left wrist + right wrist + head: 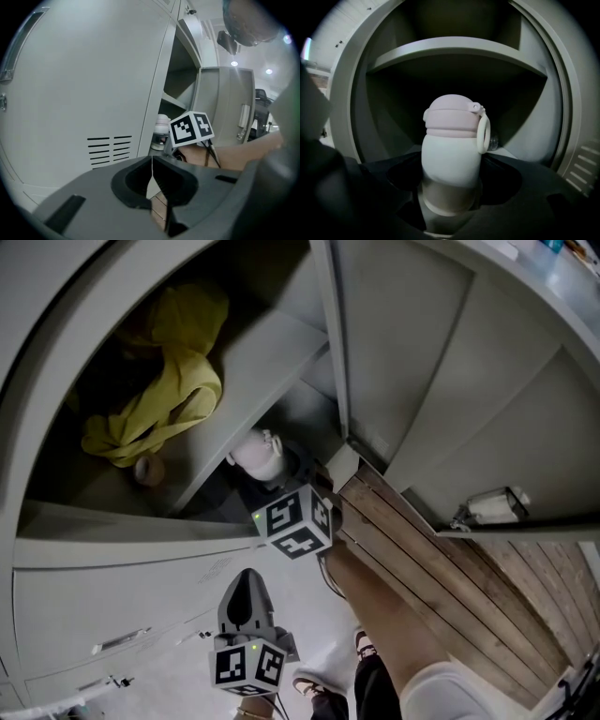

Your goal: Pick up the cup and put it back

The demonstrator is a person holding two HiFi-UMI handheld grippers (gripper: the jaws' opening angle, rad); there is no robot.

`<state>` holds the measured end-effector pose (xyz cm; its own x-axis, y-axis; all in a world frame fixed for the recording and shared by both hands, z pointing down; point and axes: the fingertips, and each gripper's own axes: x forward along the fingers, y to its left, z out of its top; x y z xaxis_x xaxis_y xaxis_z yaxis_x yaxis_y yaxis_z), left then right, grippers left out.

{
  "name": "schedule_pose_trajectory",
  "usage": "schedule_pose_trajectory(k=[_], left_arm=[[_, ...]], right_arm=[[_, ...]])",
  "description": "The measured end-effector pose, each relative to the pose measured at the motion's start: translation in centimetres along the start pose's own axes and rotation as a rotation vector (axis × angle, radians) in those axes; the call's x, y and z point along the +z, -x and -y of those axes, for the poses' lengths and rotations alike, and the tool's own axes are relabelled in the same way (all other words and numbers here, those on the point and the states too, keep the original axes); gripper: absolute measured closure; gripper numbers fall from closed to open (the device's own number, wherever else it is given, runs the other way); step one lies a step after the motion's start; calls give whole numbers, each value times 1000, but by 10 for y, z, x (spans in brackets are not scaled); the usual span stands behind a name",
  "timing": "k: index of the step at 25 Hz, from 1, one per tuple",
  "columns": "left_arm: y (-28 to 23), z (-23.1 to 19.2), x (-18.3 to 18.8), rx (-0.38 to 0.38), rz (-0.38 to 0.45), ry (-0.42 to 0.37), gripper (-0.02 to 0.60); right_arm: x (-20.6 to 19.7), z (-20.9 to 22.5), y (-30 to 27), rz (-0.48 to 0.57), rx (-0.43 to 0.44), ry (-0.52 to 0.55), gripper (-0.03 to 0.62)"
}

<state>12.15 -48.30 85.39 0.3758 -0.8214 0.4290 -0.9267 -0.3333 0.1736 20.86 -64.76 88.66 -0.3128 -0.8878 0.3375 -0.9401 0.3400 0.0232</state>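
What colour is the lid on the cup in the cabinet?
The lid is pale pink, on a white cup; clearest in the right gripper view.

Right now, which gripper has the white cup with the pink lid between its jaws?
Right gripper: the white, pink-lidded cup sits between its jaws; the left gripper has its jaws together, empty.
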Motion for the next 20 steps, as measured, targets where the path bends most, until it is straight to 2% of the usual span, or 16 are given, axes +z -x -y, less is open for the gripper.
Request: schedule_pose_trajectory(k=[6, 11, 20], left_arm=[[-2, -6, -7, -10, 22, 3, 571], [-1, -7, -4, 10, 5, 5, 571], [3, -6, -7, 16, -9, 12, 571]], right_arm=[[-1, -1, 0, 3, -3, 11, 247], [-4, 1, 4, -7, -16, -17, 247], [-9, -2, 6, -19, -25, 11, 245]])
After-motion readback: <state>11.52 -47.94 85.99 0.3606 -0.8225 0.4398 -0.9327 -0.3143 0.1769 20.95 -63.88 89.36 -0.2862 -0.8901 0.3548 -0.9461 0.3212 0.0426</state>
